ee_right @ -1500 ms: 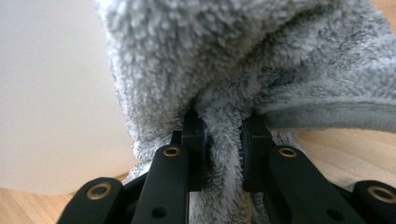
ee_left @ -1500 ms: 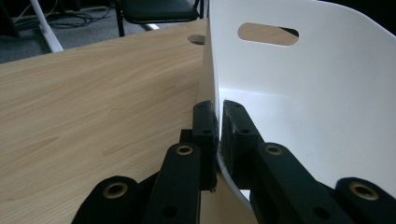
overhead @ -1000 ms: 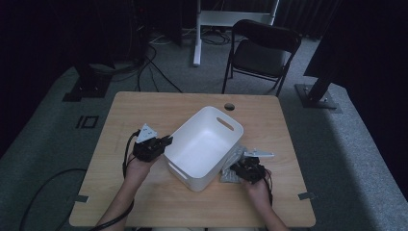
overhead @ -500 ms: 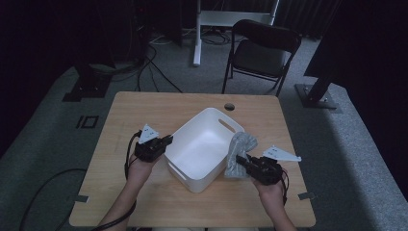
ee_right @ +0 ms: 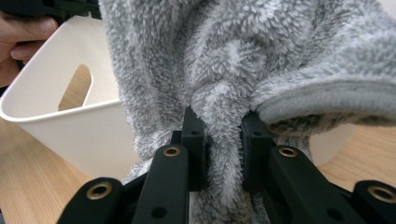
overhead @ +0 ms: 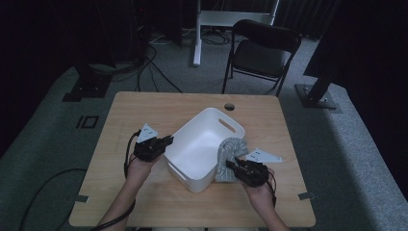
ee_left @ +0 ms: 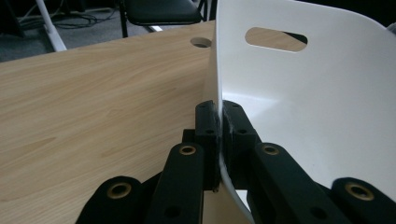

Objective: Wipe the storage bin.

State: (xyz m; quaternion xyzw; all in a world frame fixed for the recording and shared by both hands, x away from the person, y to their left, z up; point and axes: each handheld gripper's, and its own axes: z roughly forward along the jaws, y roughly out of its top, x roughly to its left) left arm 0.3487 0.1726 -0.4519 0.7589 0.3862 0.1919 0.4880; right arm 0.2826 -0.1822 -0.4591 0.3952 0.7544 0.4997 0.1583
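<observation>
Pinching the white bin (overhead: 202, 144) wall, left tool (overhead: 166, 143) level, right tool (overhead: 232, 166) clamping grey towel (overhead: 230, 153) at rim

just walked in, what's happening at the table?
A person works two hand-held grippers at a wooden table. The left hand-held gripper is clamped on the wall of a white bin, steadying it. The right hand-held gripper grips a grey fluffy towel, draped over the bin's rim, not yet fully inside.
</observation>
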